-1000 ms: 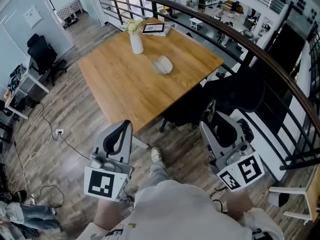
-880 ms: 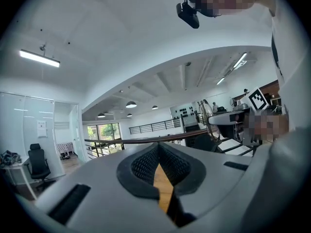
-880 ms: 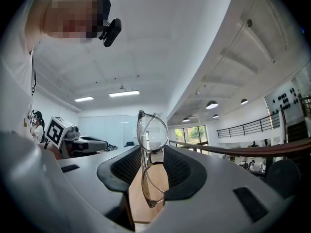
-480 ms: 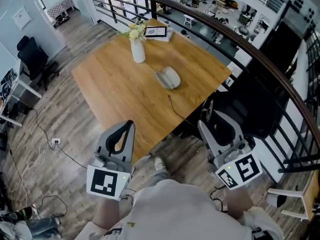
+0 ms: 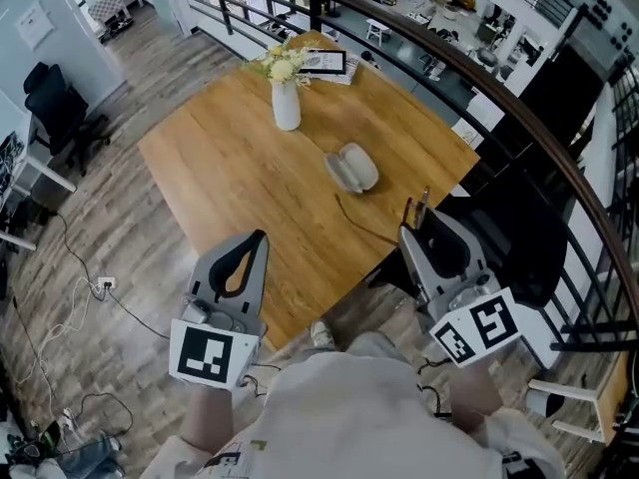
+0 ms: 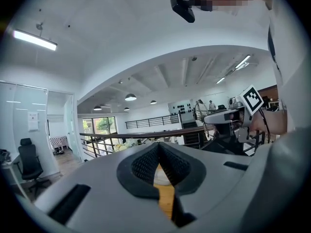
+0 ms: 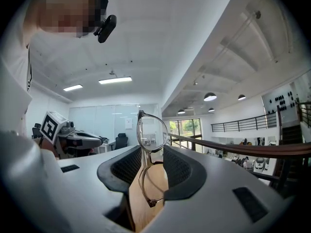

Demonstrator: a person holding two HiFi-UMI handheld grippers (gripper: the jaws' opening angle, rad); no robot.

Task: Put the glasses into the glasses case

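Your right gripper [image 7: 147, 155] pinched the glasses [image 7: 149, 132] upright between its pads, by the near edge of the tabletop [image 5: 230, 158]. Your left gripper [image 6: 158, 165] had its jaws pressed together on nothing. The glasses case [image 5: 351, 168] lay on the tabletop, well apart from both grippers.

A white vase [image 5: 287, 108] of pale flowers stands toward the far end of a wooden table [image 5: 230, 183], with what looks like a tablet [image 5: 322, 63] just beyond it and a black office chair [image 5: 55, 108] far left.
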